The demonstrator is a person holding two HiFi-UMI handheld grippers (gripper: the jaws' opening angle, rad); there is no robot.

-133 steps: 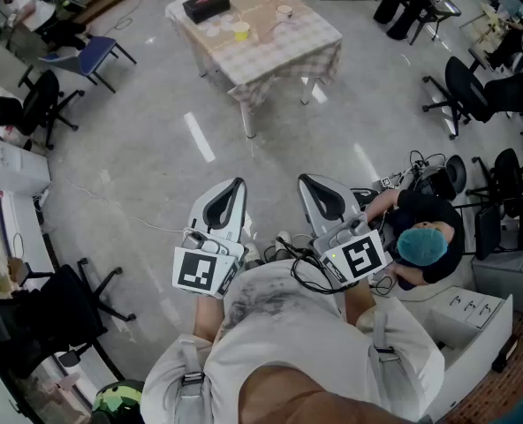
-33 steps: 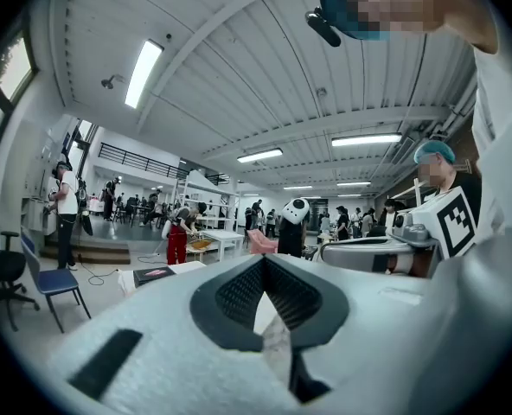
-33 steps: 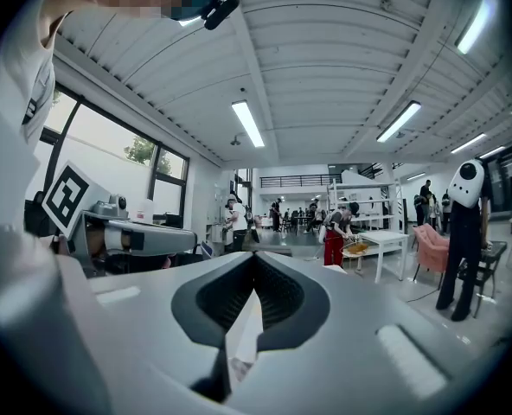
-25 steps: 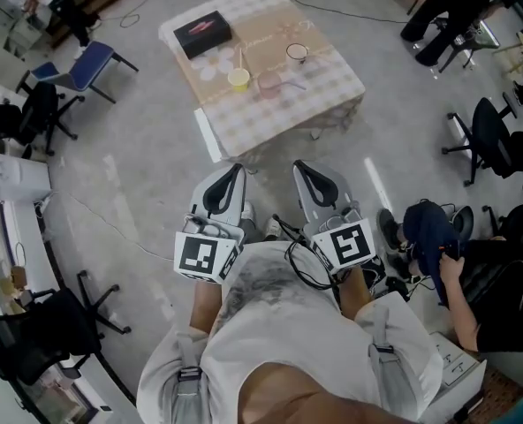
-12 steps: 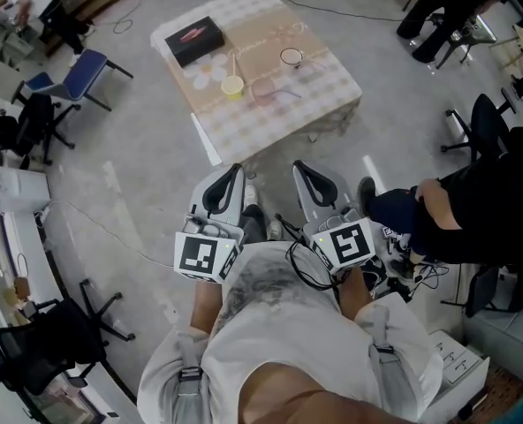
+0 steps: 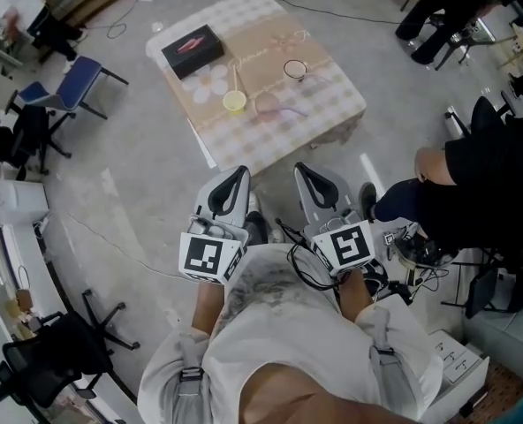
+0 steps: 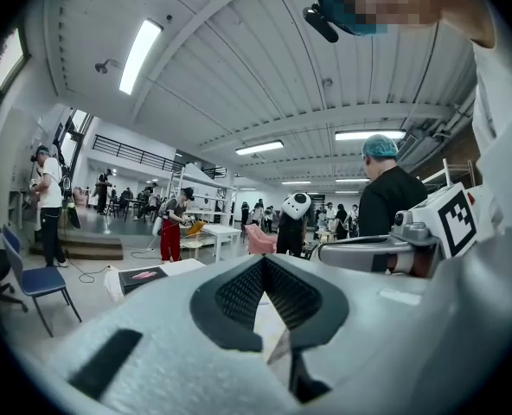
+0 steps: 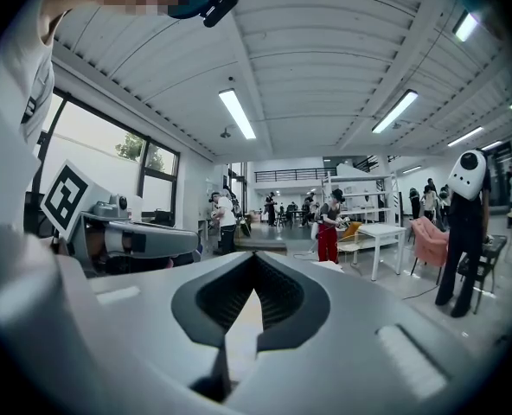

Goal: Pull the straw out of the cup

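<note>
**Left gripper** point(image 6: 238, 177): held level at the person's front. Its jaws are drawn together at the tips with nothing between them.

**Right gripper** point(image 6: 304, 171): just beside the left gripper and parallel to it. Its jaws are likewise together and empty.

**Square table under a beige-and-white checked cloth** point(image 6: 275, 141): ahead of both gripper tips and well apart from them, with bare floor between.

**Small yellow cup** point(image 6: 235, 102): on the table, ahead of the left gripper and nearest its line.

**Pale thin straw** point(image 6: 235, 79): stands up out of the yellow cup and leans slightly away from the grippers. This is taken to be the task's thing.

**Clear, faintly pink cup** point(image 6: 267, 104): just right of the yellow cup, between the two grippers' lines. A thin stick-like item lies by it, too small to identify.

**Small dark-rimmed cup** point(image 6: 295, 68): farther off, ahead of the right gripper.

**Flat black box with a red mark** point(image 6: 192, 49): at the far corner of the table, left of the left gripper's line.

**Step in hand (judged):** the approach. Neither cup nor straw is within reach, and nothing has been grasped.

**Next move calls for:**
- Close the distance to the table.
- Open both pairs of jaws.
- Steady the yellow cup with one gripper.
- Pinch the straw above the rim with the other gripper.
- Draw the straw out along its own lean, so that the light cup does not tip.
</note>
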